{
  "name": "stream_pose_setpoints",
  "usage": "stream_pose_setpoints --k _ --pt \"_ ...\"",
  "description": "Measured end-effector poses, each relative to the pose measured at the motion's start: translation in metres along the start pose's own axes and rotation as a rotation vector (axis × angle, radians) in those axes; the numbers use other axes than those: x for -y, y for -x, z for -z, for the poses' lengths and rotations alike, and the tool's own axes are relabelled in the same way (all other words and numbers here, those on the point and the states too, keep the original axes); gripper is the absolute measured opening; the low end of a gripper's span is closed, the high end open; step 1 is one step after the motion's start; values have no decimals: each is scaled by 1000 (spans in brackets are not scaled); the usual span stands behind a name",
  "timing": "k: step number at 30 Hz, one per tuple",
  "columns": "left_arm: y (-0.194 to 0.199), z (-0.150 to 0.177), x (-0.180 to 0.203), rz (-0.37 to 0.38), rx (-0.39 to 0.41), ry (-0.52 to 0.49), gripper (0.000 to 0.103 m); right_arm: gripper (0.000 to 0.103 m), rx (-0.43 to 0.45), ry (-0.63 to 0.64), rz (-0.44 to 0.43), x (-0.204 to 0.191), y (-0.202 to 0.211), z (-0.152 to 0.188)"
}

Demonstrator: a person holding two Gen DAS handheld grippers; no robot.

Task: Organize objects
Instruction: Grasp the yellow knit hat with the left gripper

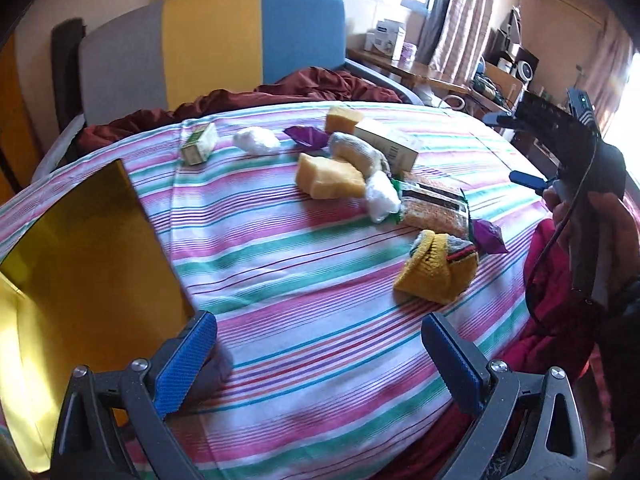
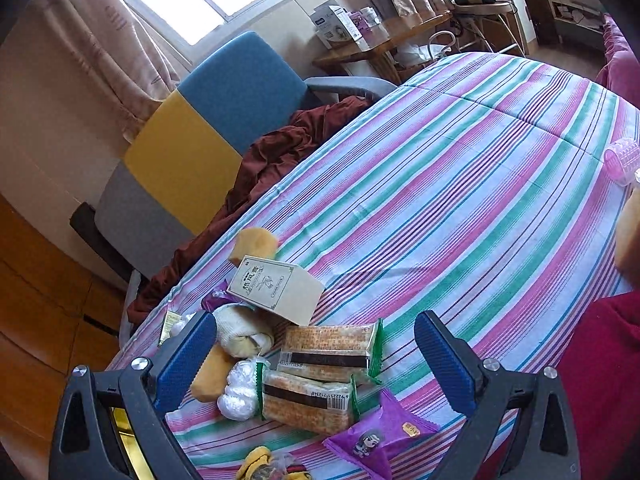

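Loose objects lie in a pile on the striped bedspread [image 1: 304, 280]: yellow sponges [image 1: 330, 178], a beige carton [image 1: 390, 142], a rolled white sock [image 1: 356, 152], cracker packs [image 2: 316, 390], purple snack packets [image 2: 378, 442], white wads [image 1: 256, 140], a small green box [image 1: 198, 144] and a yellow knitted sock bundle [image 1: 434, 270]. My left gripper [image 1: 320, 360] is open and empty above bare bedspread, beside a yellow box [image 1: 80, 256]. My right gripper [image 2: 316, 360] is open, hovering over the cracker packs; it also shows in the left wrist view [image 1: 556, 148] at right.
A grey, yellow and blue chair back [image 1: 208, 52] stands behind the bed with a maroon blanket [image 1: 304, 86] bunched against it. A wooden side table [image 2: 372, 50] holds boxes. A pink hair roller [image 2: 622, 160] lies at the bed's right. Red cloth [image 2: 600, 360] is near the right edge.
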State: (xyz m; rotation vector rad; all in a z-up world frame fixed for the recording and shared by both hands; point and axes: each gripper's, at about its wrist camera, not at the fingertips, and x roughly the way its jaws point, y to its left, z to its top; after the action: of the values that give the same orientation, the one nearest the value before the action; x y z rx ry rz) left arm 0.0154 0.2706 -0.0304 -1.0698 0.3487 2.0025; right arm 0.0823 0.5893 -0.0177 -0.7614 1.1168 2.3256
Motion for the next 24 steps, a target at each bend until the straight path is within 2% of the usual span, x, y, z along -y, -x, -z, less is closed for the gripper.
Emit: stream_pose_setpoints --k 4,8,14,17,21,24 --pt "-22 -9 15 79 -36 -20 103 101 -1 -5 -13 0 0 0" --pt "-35 -21 39 144 -39 -68 103 101 -10 -11 -22 1 -1 2" --pt "-59 -32 70 176 -61 -152 103 101 -16 -12 -32 1 -2 1" --pt "-78 -36 79 174 -87 -176 96 101 -17 -16 -32 2 -2 1" --pt "-107 -38 79 214 -156 -141 86 101 -22 -26 -34 2 -3 2" --pt "-113 -32 77 236 -164 -118 69 101 -30 -21 -30 2 -5 2"
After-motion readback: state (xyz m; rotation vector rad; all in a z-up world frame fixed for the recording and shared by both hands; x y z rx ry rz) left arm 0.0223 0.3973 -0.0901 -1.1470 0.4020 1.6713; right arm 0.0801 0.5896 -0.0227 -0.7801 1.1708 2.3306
